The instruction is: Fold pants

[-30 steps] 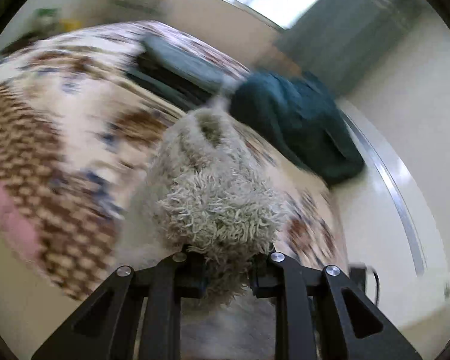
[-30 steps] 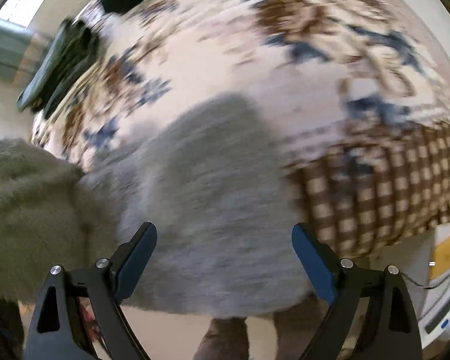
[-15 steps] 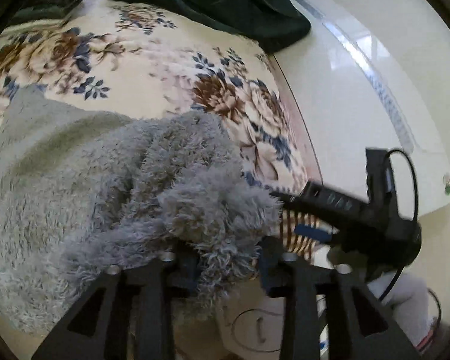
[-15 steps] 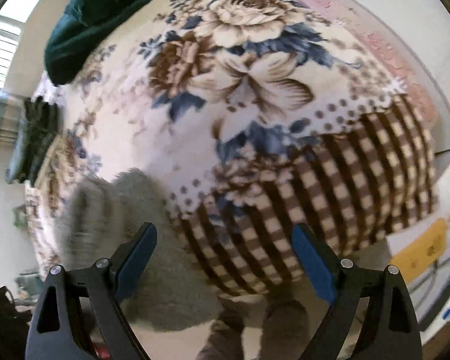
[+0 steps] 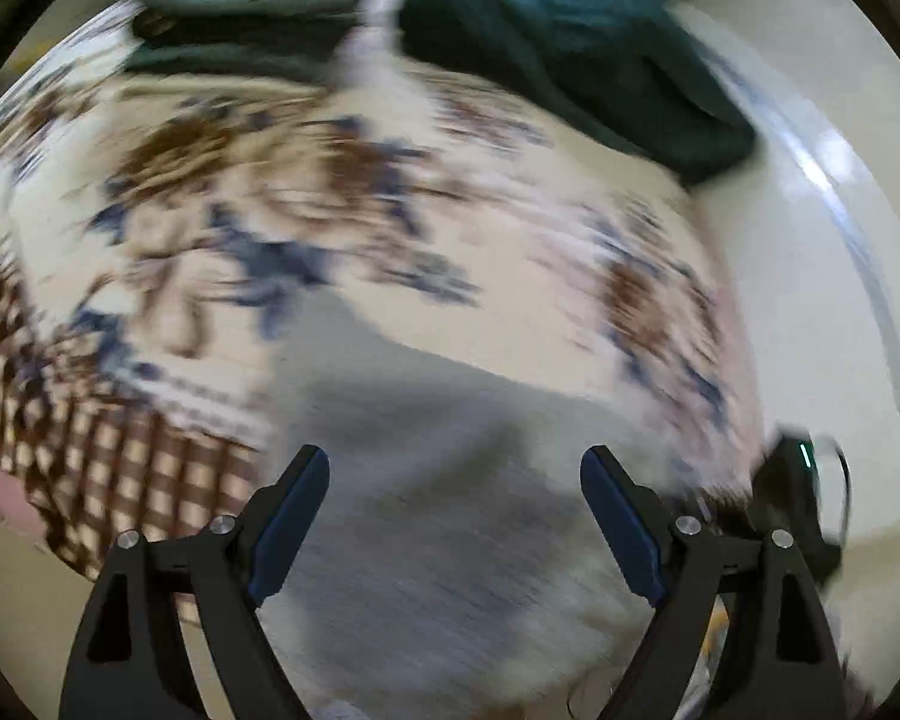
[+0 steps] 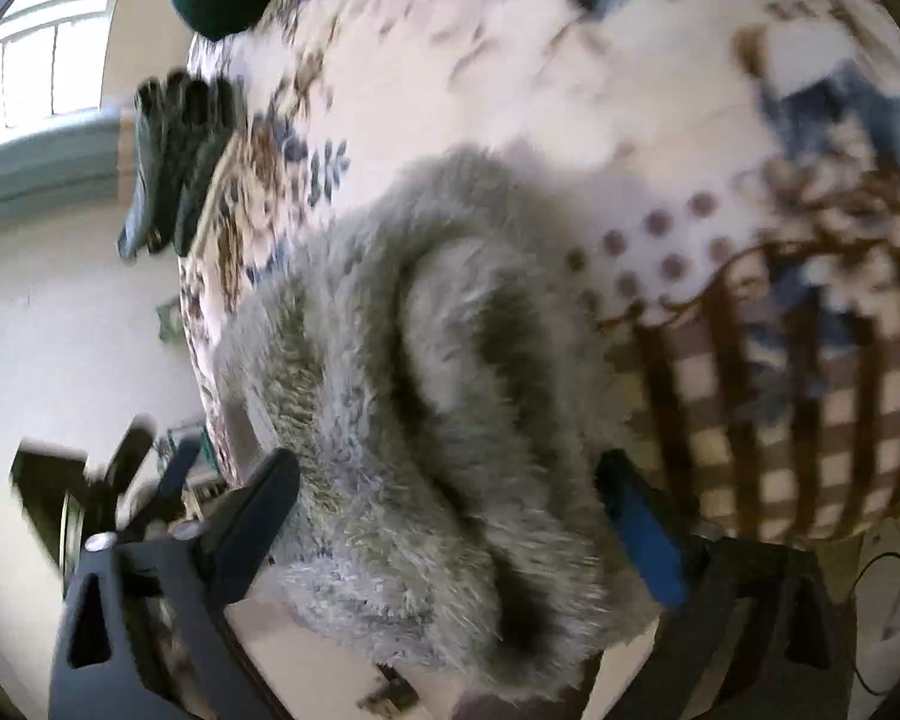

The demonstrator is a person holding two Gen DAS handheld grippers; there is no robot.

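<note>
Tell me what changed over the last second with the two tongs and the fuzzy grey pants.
The left tongs let go: shut on a bunch of the fuzzy grey pants earlier, they now hang open above them. The right tongs moved in over the pants, which now lie between the open jaws. Unchanged: the right tongs are open as before, and the pants lie on the floral bedspread, with the dark green garment at the far end.

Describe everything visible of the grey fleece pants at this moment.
The pants are grey, fuzzy, long-piled fleece, lying bunched at the near edge of the floral blanket, with a thick curved fold rolled across the top. Part of them hangs over the bed's edge. The right gripper straddles the bunch with its jaws open, not clamped. In the blurred left view they lie between the open fingers of the left gripper; whether it touches them cannot be told.
</note>
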